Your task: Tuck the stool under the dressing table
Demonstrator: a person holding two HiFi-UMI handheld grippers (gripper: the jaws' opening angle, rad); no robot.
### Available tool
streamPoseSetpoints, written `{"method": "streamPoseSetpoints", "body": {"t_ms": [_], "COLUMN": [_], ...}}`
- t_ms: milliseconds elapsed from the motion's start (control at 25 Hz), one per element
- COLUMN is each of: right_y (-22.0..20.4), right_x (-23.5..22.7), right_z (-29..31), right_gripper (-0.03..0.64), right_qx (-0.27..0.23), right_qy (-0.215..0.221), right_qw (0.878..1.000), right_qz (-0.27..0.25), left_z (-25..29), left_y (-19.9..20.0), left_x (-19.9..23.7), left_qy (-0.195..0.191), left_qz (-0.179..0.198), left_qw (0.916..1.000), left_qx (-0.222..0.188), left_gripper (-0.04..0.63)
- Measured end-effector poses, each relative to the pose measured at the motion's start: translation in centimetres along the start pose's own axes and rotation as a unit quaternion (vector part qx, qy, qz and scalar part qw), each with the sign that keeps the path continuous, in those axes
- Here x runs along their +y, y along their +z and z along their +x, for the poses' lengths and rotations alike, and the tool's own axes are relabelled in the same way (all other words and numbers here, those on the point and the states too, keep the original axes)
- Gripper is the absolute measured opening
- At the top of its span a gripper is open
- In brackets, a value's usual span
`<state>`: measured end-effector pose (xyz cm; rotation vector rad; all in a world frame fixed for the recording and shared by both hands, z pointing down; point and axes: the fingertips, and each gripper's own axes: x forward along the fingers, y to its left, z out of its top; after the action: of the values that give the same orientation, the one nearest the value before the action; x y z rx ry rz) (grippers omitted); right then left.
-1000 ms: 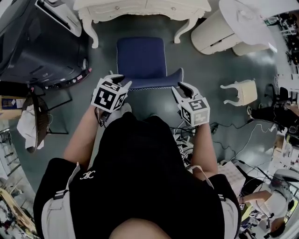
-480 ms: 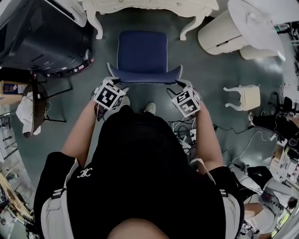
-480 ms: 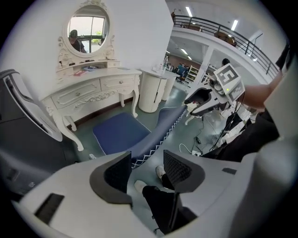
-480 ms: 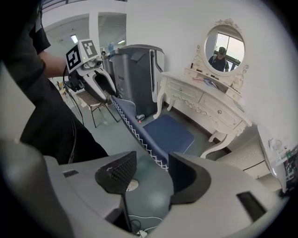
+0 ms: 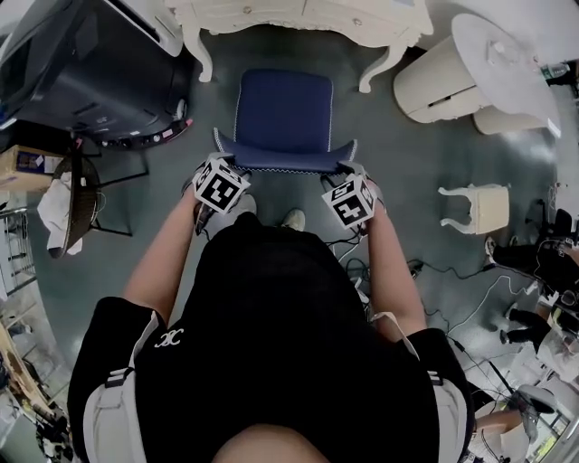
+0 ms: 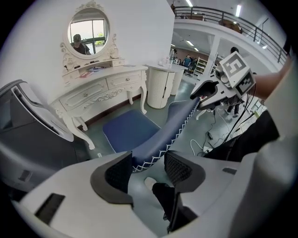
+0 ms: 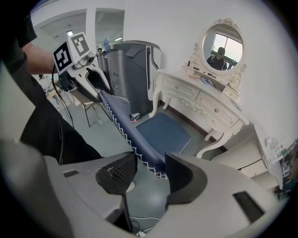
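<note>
Blue stool (image 5: 285, 104) stands on the grey floor just in front of the white dressing table (image 5: 298, 14). Its seat is toward the table, its backrest (image 5: 285, 155) toward the person carrying my rig. My L gripper (image 6: 148, 162) straddles the backrest's L end. Its jaws are opening and wide apart, w/ the zigzag-trimmed edge btwn the pads and nothing clamped. My R gripper (image 7: 151, 169) straddles the R end. Its jaws are closing but wide, the padded edge btwn them, not pinched as far as I can see. Both point steeply down. An oval mirror (image 6: 91, 32) tops the table, and a dark grey cabinet (image 5: 90, 72) stands to its L.
</note>
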<state>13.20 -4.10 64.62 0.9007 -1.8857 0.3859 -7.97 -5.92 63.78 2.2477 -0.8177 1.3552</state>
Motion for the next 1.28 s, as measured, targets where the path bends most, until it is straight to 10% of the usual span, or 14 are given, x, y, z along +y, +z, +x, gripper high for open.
{"method": "streamPoseSetpoints", "body": {"t_ms": [1280], "right_y": [4.5], "right_x": [-8.4], "right_z": [1.8], "right_gripper": [0.189], "right_qx": [-0.001], "right_qy": [-0.039], "right_qw": [0.998], "right_qz": [0.056], "left_z": [1.8], "left_y": [7.2], "left_x": [4.5], "left_qy": [0.024], "left_qz": [-0.064], "left_qw": [0.9975], "left_qx": [-0.018], "left_gripper": [0.209]}}
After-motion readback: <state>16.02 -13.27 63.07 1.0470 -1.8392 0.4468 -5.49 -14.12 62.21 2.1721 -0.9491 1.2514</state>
